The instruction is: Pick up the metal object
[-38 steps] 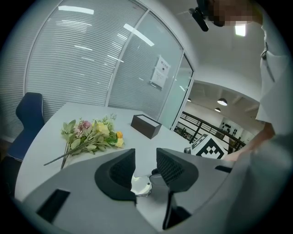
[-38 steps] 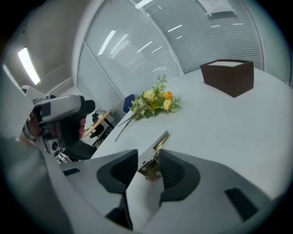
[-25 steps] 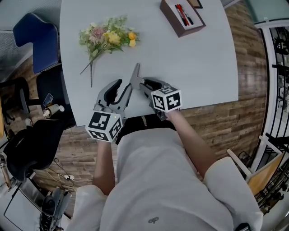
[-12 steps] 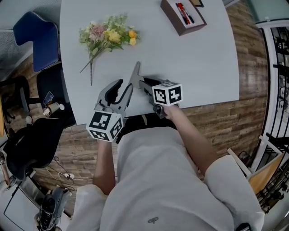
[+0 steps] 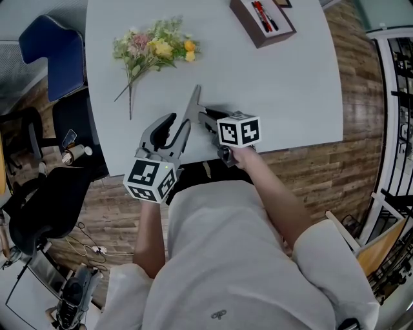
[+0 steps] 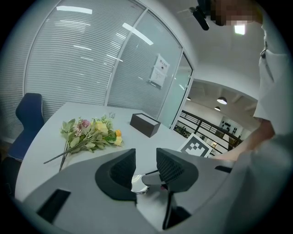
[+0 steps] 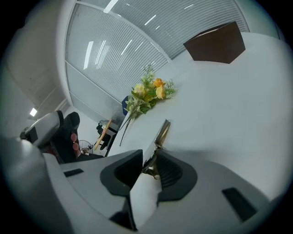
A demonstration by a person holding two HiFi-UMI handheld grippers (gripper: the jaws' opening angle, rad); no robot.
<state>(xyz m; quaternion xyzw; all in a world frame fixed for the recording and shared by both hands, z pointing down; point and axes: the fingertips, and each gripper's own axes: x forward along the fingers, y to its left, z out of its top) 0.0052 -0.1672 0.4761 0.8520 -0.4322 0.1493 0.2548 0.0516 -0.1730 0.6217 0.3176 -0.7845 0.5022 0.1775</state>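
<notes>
Both forearms reached out from a white shirt to the near edge of the smooth, pale table (image 5: 290,90), each hand holding a gripper tipped forward and down. We saw the right gripper (image 7: 150,160), its marker cube facing up, pinch the metal object (image 7: 162,131). Its jaws had just been closing and their dark ribbed pads pressed on both sides of it. The object was a long, thin strip with a dull shine. It reached out from the jaws over the tabletop toward the flowers (image 5: 155,51).

The left gripper (image 6: 145,157) hovered just beside the right one. Its curved grey jaws stood apart and nothing lay between the pads.

The flowers, yellow and pink blooms on green leafy stems, lay loose on the table, well apart from both grippers. At the far edge sat a dark brown rectangular box (image 5: 248,29) with an open top, and it held red and black pens (image 5: 263,17).
</notes>
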